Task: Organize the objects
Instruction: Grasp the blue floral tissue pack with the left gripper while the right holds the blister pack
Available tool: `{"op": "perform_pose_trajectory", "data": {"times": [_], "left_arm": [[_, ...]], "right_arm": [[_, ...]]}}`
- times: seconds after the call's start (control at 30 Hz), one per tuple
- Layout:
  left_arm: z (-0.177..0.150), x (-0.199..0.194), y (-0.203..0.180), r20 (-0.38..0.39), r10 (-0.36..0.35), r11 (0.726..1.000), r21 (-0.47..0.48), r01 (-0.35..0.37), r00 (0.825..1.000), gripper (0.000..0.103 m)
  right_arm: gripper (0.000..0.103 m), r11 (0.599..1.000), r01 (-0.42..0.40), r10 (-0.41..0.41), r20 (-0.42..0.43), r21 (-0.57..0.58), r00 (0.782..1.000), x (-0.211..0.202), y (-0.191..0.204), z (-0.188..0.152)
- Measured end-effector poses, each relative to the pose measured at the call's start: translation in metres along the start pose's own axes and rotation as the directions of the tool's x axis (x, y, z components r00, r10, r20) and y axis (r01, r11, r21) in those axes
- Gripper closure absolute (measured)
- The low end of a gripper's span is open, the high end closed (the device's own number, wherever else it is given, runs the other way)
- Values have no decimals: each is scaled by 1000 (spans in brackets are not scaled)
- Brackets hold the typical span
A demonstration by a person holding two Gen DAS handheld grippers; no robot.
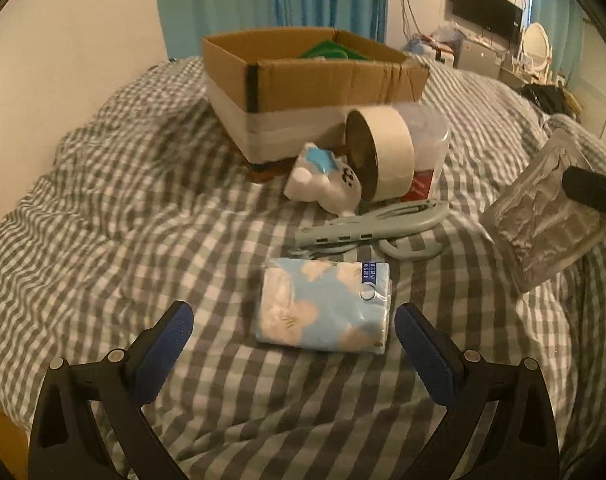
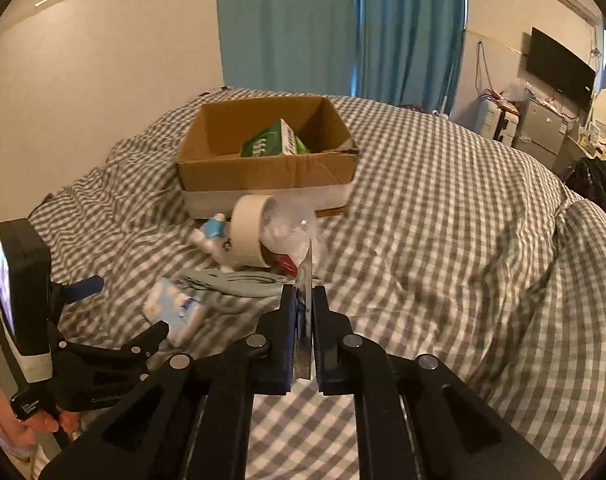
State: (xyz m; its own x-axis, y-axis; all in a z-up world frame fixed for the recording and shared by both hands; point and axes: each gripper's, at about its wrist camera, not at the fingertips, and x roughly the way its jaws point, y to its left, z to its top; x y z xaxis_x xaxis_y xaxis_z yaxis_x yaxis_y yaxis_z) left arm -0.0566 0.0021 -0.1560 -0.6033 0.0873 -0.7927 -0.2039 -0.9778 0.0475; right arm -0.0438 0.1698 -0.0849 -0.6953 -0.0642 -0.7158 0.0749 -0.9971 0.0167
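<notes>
Presently catalogued, on a grey-checked bedspread (image 1: 103, 208):
- Left gripper (image 1: 293, 334) — fingers spread wide, holding nothing; a blue-and-white tissue pack (image 1: 327, 306) lies just ahead, between the fingertips.
- Beyond the pack: grey scissors (image 1: 375, 226), a white plush toy (image 1: 323, 180), a tape roll (image 1: 383, 152) leaning on a clear container (image 1: 431, 140), then a cardboard box (image 1: 311, 76) holding a green carton (image 2: 273, 142).
- Right gripper (image 2: 303, 296) — clamped on a clear plastic blister pack (image 1: 543, 216), held off the bed, right of the left gripper.
</notes>
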Motion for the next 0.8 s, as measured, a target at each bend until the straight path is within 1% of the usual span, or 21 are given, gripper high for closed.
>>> {"op": "perform_pose_trajectory", "data": {"times": [0.03,0.13,0.2,0.3,0.37,0.4,0.47,0.5,0.53,0.67,0.8], "left_arm": [[0,4,-1,-10,-1,1000,5,1,1000,0],[1,17,-4,-41,-20,1000,19,21,999,0],[2,28,-6,-74,-30,999,21,32,997,0],[8,42,-4,-112,-78,997,-5,78,991,0],[14,47,0,-120,-102,995,-32,99,988,0],[14,47,-1,-117,-106,994,-37,103,987,2],[14,44,-3,-113,-121,993,-27,119,986,10],[13,42,-5,-107,-129,992,-17,128,986,20],[13,39,-7,-101,-127,992,-5,127,987,27],[10,25,-13,-82,-70,997,29,73,994,27],[13,6,-6,-57,-76,997,-6,76,995,27]], "right_arm": [[96,1000,-8,8,-13,4,1000,6,0,-2],[95,1000,6,-6,-21,-9,1000,17,0,-6],[92,1000,13,-13,-27,-8,1000,24,-3,-6],[92,1000,-15,16,-54,20,998,34,-9,-9],[92,999,-20,22,-62,28,998,39,-11,-12],[92,999,-15,16,-61,28,998,40,-12,-11],[93,999,-21,23,-61,35,998,40,-14,-10],[93,999,-21,23,-57,37,998,40,-14,-9],[93,999,-21,23,-53,37,998,39,-14,-9],[94,999,-21,22,-40,28,999,32,-11,-7],[95,1000,-16,16,-14,5,1000,19,-6,-5]]}}
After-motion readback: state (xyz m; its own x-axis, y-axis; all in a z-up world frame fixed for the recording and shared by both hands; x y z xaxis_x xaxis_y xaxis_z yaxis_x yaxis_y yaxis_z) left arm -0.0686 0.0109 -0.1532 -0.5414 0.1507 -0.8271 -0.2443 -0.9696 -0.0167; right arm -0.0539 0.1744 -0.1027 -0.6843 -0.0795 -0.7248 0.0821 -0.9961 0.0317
